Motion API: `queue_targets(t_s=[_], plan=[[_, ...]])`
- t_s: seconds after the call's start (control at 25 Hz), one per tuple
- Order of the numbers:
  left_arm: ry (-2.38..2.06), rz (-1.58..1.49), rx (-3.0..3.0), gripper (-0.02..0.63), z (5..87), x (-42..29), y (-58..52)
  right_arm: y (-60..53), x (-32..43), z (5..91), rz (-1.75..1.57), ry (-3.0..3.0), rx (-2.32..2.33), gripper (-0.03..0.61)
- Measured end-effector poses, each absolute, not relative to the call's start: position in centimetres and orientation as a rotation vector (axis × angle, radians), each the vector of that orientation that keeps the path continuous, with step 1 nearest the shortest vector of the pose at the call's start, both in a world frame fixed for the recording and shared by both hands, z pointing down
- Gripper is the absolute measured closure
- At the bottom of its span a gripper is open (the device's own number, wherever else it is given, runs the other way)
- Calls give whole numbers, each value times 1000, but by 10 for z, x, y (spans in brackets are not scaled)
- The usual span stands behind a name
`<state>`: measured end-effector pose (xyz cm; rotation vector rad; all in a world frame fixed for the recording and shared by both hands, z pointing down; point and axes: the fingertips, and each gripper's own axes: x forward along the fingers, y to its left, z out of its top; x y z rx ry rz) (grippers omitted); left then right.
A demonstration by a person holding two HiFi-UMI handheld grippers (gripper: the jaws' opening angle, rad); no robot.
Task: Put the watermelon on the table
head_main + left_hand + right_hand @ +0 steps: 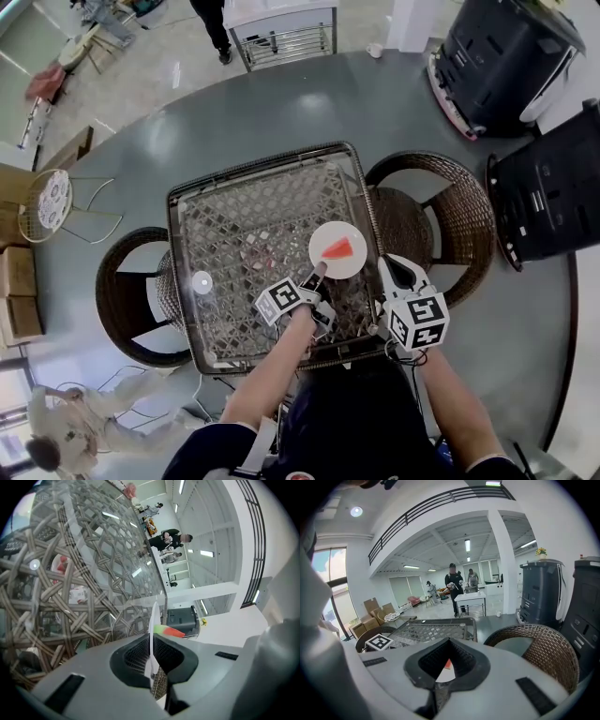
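Observation:
A red watermelon wedge (339, 248) lies on a small white plate (350, 266) over the near right part of the glass-topped wicker table (262, 161). My left gripper (316, 274) is shut on the plate's near edge. In the left gripper view the plate (152, 630) runs edge-on between the jaws of the left gripper (151, 660), with the wedge (167, 631) just past them. My right gripper (395, 266) hovers beside the table's right edge, jaws together and holding nothing. In the right gripper view its jaws (436, 686) meet, and the plate (443, 676) shows beyond them.
Wicker chairs stand at the table's left (131, 291) and right (455, 216). A small white disc (202, 281) lies on the glass. Two dark machines (506, 56) (553, 187) stand at the back right, and a metal cart (281, 33) with a person stands behind.

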<state>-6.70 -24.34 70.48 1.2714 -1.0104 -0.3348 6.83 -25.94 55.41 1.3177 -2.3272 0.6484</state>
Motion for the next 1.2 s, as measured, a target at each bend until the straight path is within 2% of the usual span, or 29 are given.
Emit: queue_targets(t_s=[0.44, 1.2], plan=[[-1140, -146, 1358, 595, 712, -71, -245, -264, 71, 552, 648, -2332, 1319, 577], [-1403, 341, 1607, 518, 715, -75, -249, -260, 77, 550, 653, -2332, 1330, 577]])
